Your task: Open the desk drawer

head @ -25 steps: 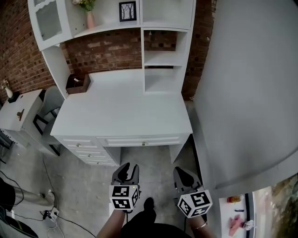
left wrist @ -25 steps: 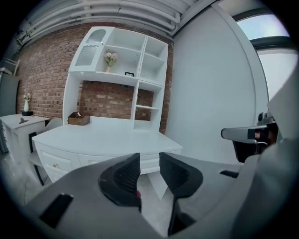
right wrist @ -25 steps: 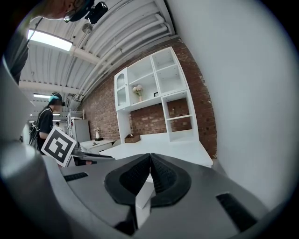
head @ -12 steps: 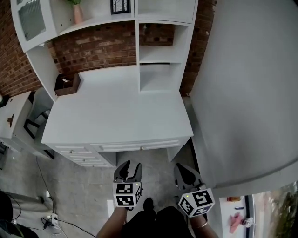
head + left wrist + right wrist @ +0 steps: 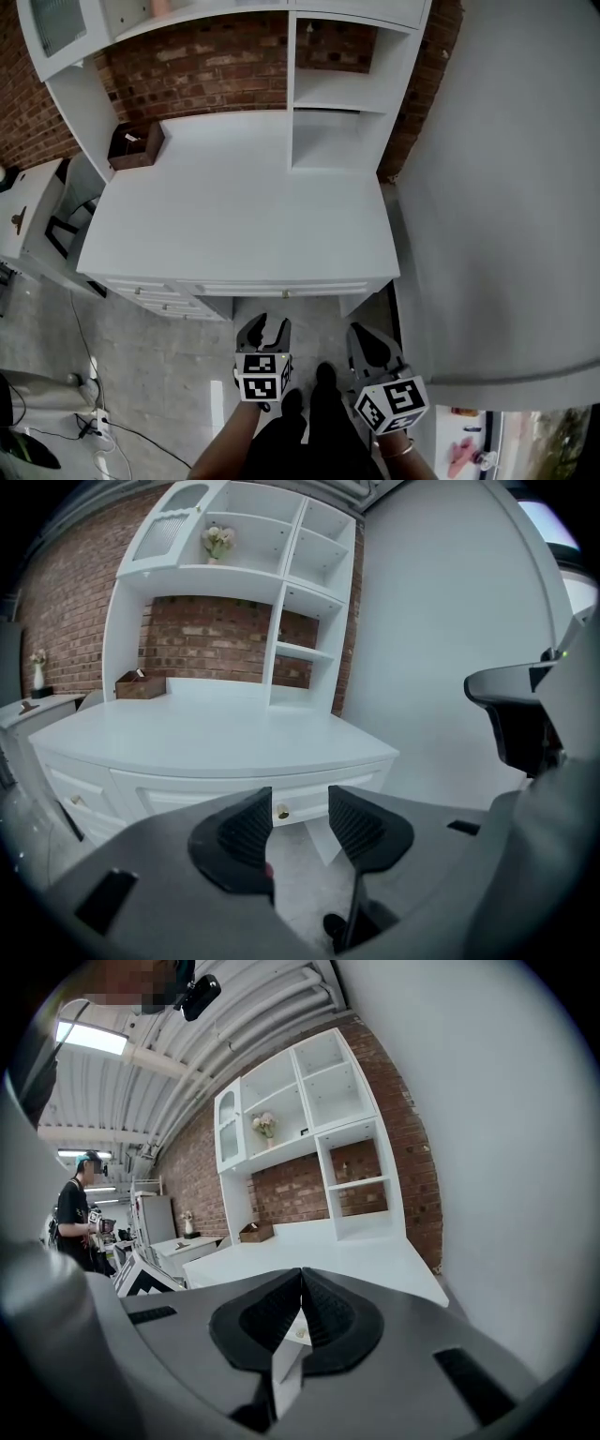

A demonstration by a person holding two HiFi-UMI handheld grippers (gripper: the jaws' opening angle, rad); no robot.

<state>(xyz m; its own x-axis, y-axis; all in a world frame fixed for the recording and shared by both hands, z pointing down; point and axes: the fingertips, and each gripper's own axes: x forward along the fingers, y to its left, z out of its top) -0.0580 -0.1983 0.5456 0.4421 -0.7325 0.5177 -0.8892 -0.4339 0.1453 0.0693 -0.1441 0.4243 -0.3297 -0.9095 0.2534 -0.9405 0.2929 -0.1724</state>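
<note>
The white desk (image 5: 244, 220) has a wide, closed centre drawer (image 5: 281, 288) with a small brass knob (image 5: 286, 293). My left gripper (image 5: 267, 325) hovers over the floor just in front of that drawer. Its jaws are opening and nothing is between them. In the left gripper view the knob (image 5: 282, 812) shows through the gap of the left gripper (image 5: 300, 797), still some way beyond the fingertips. My right gripper (image 5: 362, 334) hangs beside it to the right, below the desk's right corner. In its own view the right gripper (image 5: 301, 1276) is shut on nothing.
A stack of narrow drawers (image 5: 164, 300) sits left of the centre drawer. A brown box (image 5: 134, 145) rests on the desk's back left, under the shelf hutch (image 5: 328, 103). A large white panel (image 5: 506, 187) stands close on the right. A side table (image 5: 28, 211) and floor cables (image 5: 98, 427) lie left.
Both grippers have come closer to the desk front, and the desk fills more of the head view. The left gripper's jaws have spread wider. The drawer is still closed.
</note>
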